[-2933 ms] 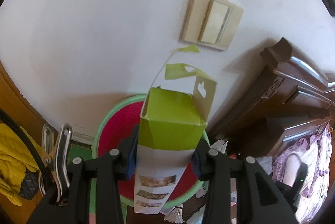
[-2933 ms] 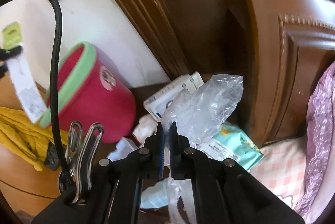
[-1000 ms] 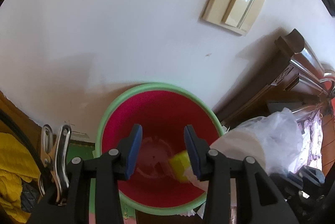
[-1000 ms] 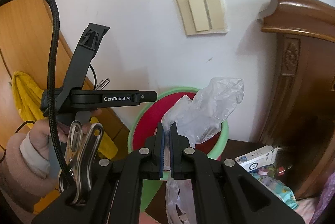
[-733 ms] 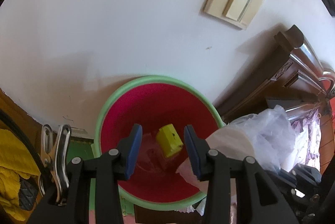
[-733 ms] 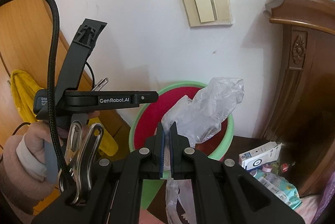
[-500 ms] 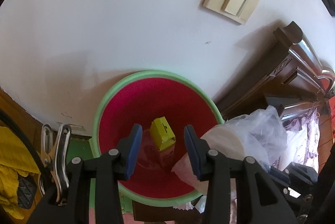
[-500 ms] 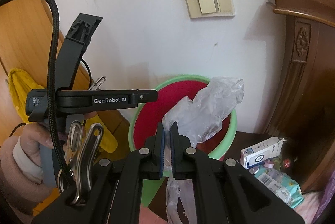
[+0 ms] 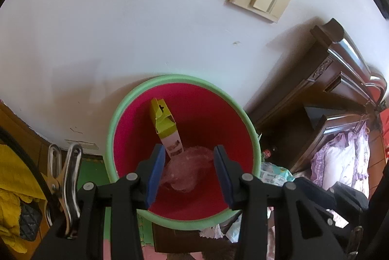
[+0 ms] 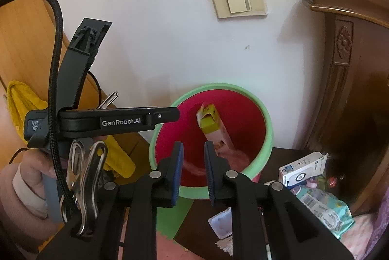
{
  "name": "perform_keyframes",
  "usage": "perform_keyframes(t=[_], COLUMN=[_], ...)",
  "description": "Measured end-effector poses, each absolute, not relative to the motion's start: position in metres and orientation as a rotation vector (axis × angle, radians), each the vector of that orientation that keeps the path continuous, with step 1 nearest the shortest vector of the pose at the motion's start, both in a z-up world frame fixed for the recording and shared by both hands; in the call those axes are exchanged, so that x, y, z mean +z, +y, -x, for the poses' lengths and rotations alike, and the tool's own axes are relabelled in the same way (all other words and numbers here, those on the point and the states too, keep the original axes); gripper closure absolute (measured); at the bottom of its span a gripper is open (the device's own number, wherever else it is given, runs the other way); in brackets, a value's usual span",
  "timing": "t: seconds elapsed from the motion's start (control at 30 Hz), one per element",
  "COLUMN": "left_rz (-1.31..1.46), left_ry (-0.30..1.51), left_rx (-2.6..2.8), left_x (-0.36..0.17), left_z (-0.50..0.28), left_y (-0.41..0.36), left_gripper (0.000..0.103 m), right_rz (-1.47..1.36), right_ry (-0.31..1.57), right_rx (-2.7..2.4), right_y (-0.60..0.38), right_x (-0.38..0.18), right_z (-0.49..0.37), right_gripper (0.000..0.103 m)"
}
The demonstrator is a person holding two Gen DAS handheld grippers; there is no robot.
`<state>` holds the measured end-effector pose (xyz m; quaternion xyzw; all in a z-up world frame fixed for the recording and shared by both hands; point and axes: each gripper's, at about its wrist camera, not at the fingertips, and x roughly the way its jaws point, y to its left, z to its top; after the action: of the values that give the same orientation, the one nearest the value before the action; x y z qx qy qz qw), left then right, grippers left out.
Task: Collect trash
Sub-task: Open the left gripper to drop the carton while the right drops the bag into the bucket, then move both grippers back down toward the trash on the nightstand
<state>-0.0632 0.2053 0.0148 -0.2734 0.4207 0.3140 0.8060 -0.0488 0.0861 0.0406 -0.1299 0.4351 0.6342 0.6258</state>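
Observation:
A red bin with a green rim (image 9: pixel 180 77) stands against the white wall. Inside it a yellow-green carton (image 9: pixel 165 123) leans upright, and a crumpled clear plastic bag (image 9: pixel 184 174) lies at the bottom. My left gripper (image 9: pixel 188 155) hangs open above the bin's mouth with nothing in it. In the right wrist view the bin rim (image 10: pixel 268 131), the carton (image 10: pixel 214 128) and the plastic bag (image 10: pixel 234 159) show again. My right gripper (image 10: pixel 193 147) is over the bin's near edge. Its jaws are opening and nothing is between them.
A person's hand (image 10: pixel 29 177) holds the left gripper's handle at the left. On a dark bedside table (image 10: pixel 279 157) lie a white-blue box (image 10: pixel 301 170), a teal wipes pack (image 10: pixel 325 209) and a small white cup (image 10: pixel 221 223). A dark wooden headboard (image 10: pixel 352 89) rises on the right.
My right gripper's jaws have parted and the clear plastic bag has dropped from them into the bin. The carton has settled upright against the bin's inner wall.

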Motion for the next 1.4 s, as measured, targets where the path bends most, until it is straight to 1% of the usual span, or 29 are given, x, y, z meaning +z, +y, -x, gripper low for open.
perform_keyframes(t=[0.33,0.83,1.2,1.4], left_rz=[0.579,0.527,0.494,0.504], left_ry=[0.905,0.937,0.959,0.976], left_rx=[0.623,0.494,0.41,0.369], left_x=[0.019,0.023,0.017,0.003], left_z=[0.065,0.047,0.053,0.064], left_y=[0.191,0.162,0.136,0.121], left_gripper=[0.06,0.06,0.06,0.06], right_rz=[0.271,0.214,0.2,0.214], right_ry=[0.996,1.009,1.06,1.102], right_rx=[1.392,1.232,1.113,1.059], right_y=[0.069,0.03,-0.002,-0.02], right_x=[0.045,0.044,0.026,0.01], right_z=[0.047,0.029,0.029,0.035], right_gripper=[0.084,0.083,0.082,0.082])
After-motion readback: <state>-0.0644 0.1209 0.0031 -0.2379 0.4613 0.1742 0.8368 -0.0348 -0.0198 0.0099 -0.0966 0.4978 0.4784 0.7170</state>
